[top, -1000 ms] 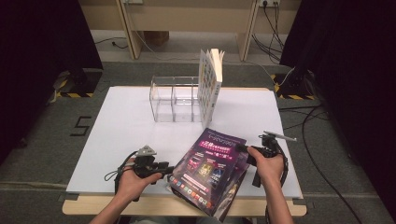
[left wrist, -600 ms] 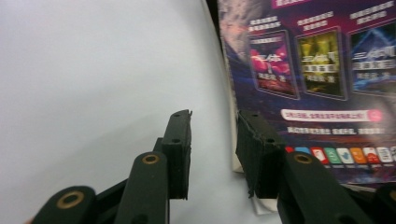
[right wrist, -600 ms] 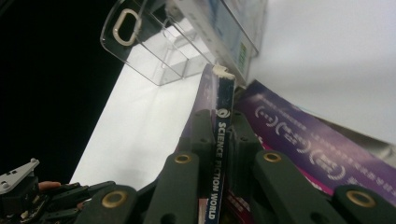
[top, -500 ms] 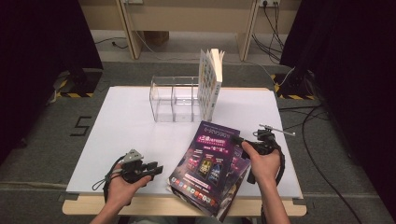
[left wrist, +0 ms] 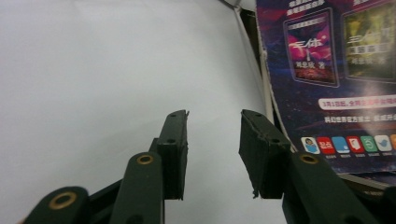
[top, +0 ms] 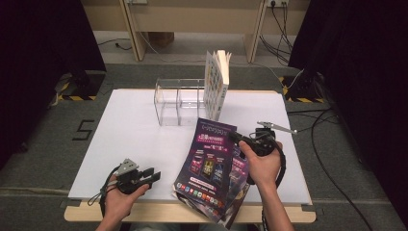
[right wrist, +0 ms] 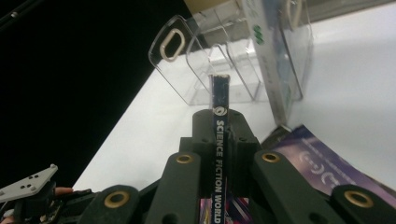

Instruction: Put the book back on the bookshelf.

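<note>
Right gripper view: magazine (right wrist: 218, 140) spine clamped inside right hand-held gripper (right wrist: 219, 126).

Lab-style recording booth: black curtains (top: 43, 43) left and right, white-topped table (top: 134, 139) on grey carpet, cables (top: 332, 144) trailing right, hazard-tape strips (top: 72, 97) on floor, wall socket (top: 276, 3) far, wooden bench legs (top: 132, 29) behind.
</note>
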The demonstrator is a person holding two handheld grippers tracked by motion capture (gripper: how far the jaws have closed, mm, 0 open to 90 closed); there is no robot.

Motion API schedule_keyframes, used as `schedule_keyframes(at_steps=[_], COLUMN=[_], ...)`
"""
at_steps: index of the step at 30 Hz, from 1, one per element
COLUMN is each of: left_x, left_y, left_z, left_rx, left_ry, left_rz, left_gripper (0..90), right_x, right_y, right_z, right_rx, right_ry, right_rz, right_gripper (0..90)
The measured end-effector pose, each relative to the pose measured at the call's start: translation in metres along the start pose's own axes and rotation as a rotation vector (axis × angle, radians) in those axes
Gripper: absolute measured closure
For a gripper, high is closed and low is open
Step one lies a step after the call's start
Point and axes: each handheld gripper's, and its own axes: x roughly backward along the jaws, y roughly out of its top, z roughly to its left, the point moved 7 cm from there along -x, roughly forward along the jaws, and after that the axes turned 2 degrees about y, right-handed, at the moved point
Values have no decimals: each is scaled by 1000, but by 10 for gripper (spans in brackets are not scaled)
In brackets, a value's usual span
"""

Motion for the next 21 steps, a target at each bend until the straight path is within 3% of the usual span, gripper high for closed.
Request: schedule_keyframes(at_steps=[9,21], left_x=[3,3], left_y=[-1,1], left_z=[8,11], left_rx=[8,16], left_ry=[13,34], left_rz=[-41,-73], left_gripper=[584,589], right_x=[-6,-7], right_y=[14,47], right_z=[19,42], right_rx=[63,184], right_ry=[18,-22], right_rz=[-42,-148], right_gripper=[848,848])
